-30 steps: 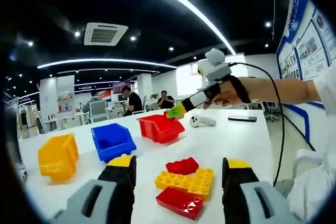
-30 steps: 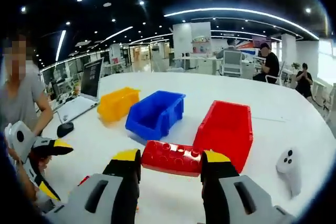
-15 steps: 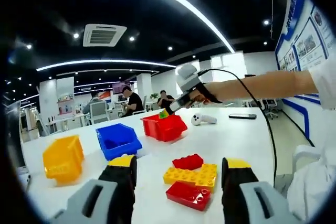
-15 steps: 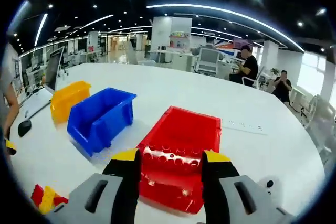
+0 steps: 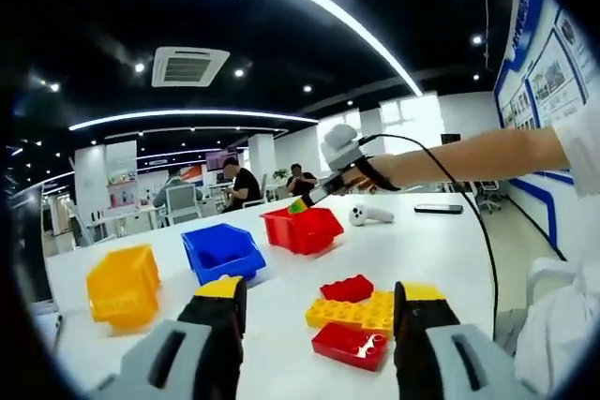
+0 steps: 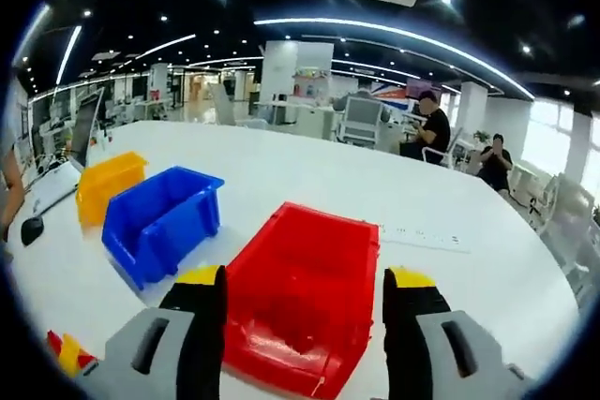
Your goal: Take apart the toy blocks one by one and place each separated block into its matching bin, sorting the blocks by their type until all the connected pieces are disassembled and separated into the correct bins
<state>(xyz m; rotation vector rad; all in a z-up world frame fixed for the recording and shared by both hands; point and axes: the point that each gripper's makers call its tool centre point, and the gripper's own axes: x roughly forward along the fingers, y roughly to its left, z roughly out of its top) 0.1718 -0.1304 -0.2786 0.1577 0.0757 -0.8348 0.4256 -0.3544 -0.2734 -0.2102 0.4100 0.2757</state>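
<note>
right claw (image 6: pixel 305 316) jaws spread, nothing between them, poised over the red plastic bin (image 6: pixel 298 297); judged a drop spot for red pieces | left claw (image 5: pixel 319 325) open, empty, aimed at the joined red and yellow toy blocks (image 5: pixel 359 318) near the white surface (image 5: pixel 450 241) front edge; likely next grab
</note>
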